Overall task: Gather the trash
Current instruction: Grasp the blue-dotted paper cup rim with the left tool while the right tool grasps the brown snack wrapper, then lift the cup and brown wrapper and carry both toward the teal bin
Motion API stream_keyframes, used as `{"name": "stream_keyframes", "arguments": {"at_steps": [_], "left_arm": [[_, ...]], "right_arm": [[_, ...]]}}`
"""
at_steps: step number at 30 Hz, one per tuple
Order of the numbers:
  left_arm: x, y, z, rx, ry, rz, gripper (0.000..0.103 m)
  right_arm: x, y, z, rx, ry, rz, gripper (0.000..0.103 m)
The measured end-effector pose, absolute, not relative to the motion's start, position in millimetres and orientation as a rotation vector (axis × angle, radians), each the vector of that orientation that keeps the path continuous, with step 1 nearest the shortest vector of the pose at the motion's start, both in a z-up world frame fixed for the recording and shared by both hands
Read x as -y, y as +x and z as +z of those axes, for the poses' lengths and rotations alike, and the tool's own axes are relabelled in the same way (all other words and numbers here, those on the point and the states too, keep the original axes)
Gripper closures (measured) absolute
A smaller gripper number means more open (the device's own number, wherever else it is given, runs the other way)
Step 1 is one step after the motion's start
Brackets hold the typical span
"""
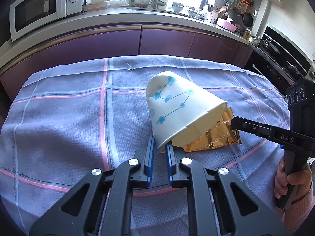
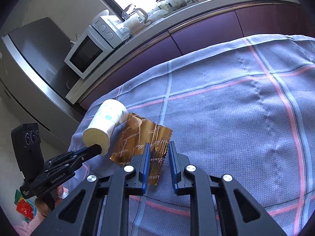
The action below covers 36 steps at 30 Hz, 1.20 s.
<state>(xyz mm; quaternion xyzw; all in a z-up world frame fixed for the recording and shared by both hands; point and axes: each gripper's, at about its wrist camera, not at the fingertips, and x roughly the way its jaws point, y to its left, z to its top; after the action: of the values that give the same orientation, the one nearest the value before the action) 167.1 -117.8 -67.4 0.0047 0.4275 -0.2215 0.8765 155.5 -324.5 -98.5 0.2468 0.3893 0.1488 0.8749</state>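
A white paper cup (image 1: 177, 106) with blue dots lies tipped on its side on the checked tablecloth (image 1: 69, 118), its mouth over a gold foil wrapper (image 1: 212, 139). My left gripper (image 1: 159, 143) is shut on the cup's near rim. In the right wrist view the same gripper (image 2: 98, 149) holds the cup (image 2: 106, 122) from the left. My right gripper (image 2: 158, 147) has its blue pads closed in on the serrated edge of the wrapper (image 2: 137, 135). From the left wrist view it (image 1: 234, 123) comes in from the right and meets the wrapper's far edge.
Purple cabinets (image 1: 167, 41) and a counter with a microwave (image 1: 39, 7) run behind the table. A steel fridge (image 2: 29, 59) stands far left, an oven (image 1: 279, 66) far right. A hand in a pink sleeve (image 1: 285, 179) grips the right handle. The cloth (image 2: 236, 118) stretches right.
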Motion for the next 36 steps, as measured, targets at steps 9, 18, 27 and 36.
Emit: {"name": "stream_keyframes", "arguments": {"at_steps": [9, 18, 27, 36], "left_arm": [[92, 156, -62, -0.871, -0.015, -0.439, 0.095], [72, 148, -63, -0.873, -0.031, -0.419, 0.095], [75, 138, -72, -0.893, 0.000, -0.441, 0.095], [73, 135, -78, -0.909, 0.001, -0.436, 0.096]], "right_arm": [[304, 153, -87, -0.788, 0.518, 0.433, 0.068], [290, 158, -83, -0.805, 0.460, 0.380, 0.058], [292, 152, -103, -0.865, 0.583, 0.405, 0.054], [284, 159, -100, -0.818, 0.697, 0.512, 0.054]]}}
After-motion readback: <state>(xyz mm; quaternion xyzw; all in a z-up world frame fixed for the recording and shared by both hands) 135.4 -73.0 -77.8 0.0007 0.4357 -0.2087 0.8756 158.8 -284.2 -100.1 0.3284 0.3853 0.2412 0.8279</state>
